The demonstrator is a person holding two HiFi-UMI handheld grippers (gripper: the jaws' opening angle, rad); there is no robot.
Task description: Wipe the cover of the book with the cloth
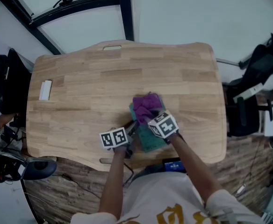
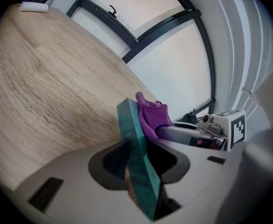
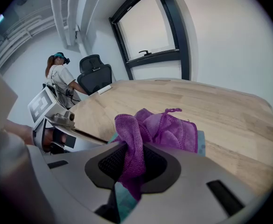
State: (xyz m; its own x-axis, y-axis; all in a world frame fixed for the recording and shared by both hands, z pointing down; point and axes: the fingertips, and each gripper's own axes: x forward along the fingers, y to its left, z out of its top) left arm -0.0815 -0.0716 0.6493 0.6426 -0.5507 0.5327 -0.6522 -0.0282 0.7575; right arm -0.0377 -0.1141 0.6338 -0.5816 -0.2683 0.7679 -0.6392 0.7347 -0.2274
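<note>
A teal book (image 1: 149,135) lies near the front edge of the wooden table (image 1: 104,87). My left gripper (image 1: 128,141) is shut on the book's (image 2: 137,155) near left edge, its spine running up between the jaws. A purple cloth (image 1: 146,106) is bunched on the far part of the cover. My right gripper (image 1: 151,120) is shut on the cloth (image 3: 148,134), which spreads out over the teal book (image 3: 201,143) ahead of the jaws. The cloth (image 2: 153,115) also peeks from behind the book in the left gripper view.
A small white block (image 1: 45,90) lies at the table's left side. Black office chairs (image 1: 5,78) stand left of the table and dark equipment (image 1: 258,87) to the right. Another person (image 3: 59,76) stands beyond the table in the right gripper view.
</note>
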